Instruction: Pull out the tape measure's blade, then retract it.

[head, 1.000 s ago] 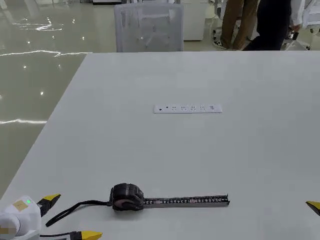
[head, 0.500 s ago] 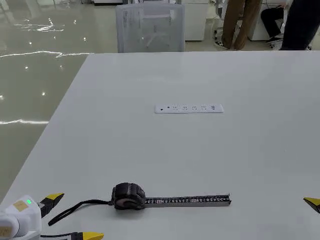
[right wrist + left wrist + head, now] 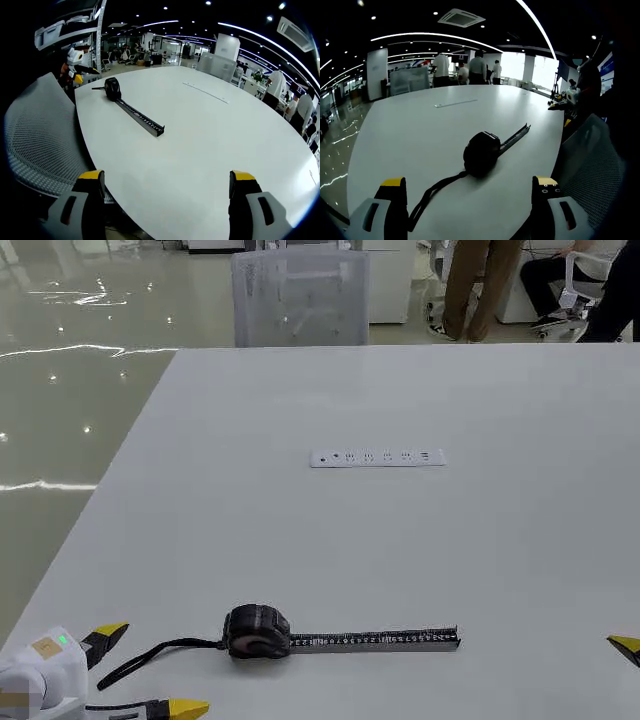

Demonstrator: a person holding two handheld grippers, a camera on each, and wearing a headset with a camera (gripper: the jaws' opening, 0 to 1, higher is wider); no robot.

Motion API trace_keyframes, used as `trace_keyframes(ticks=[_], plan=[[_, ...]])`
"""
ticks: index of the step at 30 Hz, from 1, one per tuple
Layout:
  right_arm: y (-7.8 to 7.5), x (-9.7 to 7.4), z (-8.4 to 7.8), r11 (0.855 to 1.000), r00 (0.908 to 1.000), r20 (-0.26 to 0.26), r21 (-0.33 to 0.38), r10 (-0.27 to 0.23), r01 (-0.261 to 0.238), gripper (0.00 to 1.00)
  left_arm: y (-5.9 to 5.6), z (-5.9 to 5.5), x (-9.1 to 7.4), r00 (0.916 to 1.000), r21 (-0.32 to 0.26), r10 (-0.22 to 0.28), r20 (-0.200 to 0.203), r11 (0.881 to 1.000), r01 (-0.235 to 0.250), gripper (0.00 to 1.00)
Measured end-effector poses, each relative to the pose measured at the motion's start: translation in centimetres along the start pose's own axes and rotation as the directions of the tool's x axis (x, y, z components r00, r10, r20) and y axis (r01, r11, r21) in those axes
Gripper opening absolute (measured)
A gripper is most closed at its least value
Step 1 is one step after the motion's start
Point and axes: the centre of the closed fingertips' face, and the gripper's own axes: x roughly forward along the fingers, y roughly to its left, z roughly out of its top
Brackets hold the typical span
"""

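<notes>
As blade [image 3: 375, 640] lies along table [image 3: 420, 540] edge, untouched

Tabletop [image 3: 420, 540]: white, smooth, matt, faint sheen at most.
Tape measure [image 3: 257, 631] case: dark moulded plastic or rubber, can't tell which, semi-matt.
Blade [image 3: 375, 640]: dark flat finish, pale printed marks; material unclear.
Strap [image 3: 150, 652]: black cord, matt.
Power strip [image 3: 377, 457]: smooth white plastic.
Floor [image 3: 70, 390]: polished, high gloss, mirrors the ceiling lights.
Chair [image 3: 300, 300]: see-through grey mesh back.
Left gripper [image 3: 148, 668] and right gripper [image 3: 167, 175]: smooth white plastic bodies, black jaws with matt yellow tips.
</notes>
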Motion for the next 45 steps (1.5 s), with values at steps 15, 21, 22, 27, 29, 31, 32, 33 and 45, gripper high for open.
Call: trace_keyframes(ticks=[15,21,22,27,29,31,32,33,45], plan=[[0.4,0.1,-0.1,1.000,0.9999,-0.013,0.021,0.006,-0.006,1.00,-0.4,0.5,0.4,0.9998,-0.057,0.021,0.003,0.998,-0.021,1.00],[0.0,0.3,0.6,1.000,0.9999,-0.010,-0.001,0.008,-0.008,1.00,-0.2,0.7,0.8,0.9991,-0.046,0.039,-0.014,0.998,-0.040,1.00],[0.0,0.3,0.7,1.000,0.9999,-0.009,-0.003,0.010,-0.010,1.00,-0.2,0.7,0.9,0.9991,-0.043,0.039,-0.017,0.998,-0.040,1.00],[-0.1,0.5,1.2,0.999,0.9998,-0.009,-0.032,0.018,-0.019,1.00,-1.2,1.2,1.4,0.9996,-0.041,0.011,-0.028,0.999,-0.012,1.00],[-0.2,0.6,1.6,0.999,0.9999,0.000,-0.050,0.016,-0.016,1.00,-1.8,2.1,1.6,1.0000,-0.074,-0.007,-0.005,0.997,0.007,1.00],[-0.2,0.7,1.8,0.998,0.9997,-0.004,-0.057,0.023,-0.023,0.98,-2.0,2.6,2.1,1.0000,-0.072,0.008,0.003,0.997,-0.008,1.00],[-0.2,0.8,1.9,0.998,0.9997,-0.004,-0.058,0.025,-0.025,0.98,-2.0,2.8,2.2,0.9999,-0.066,0.014,0.003,0.998,-0.013,1.00],[-0.2,0.9,2.1,0.998,0.9996,-0.004,-0.063,0.027,-0.027,0.99,-2.4,3.0,2.4,1.0000,-0.056,0.009,-0.003,0.998,-0.009,1.00],[-0.1,2.1,3.8,0.991,0.9969,-0.019,-0.112,0.077,-0.078,1.00,-4.1,3.7,5.2,0.9945,-0.105,0.084,-0.063,0.990,-0.090,1.00]])
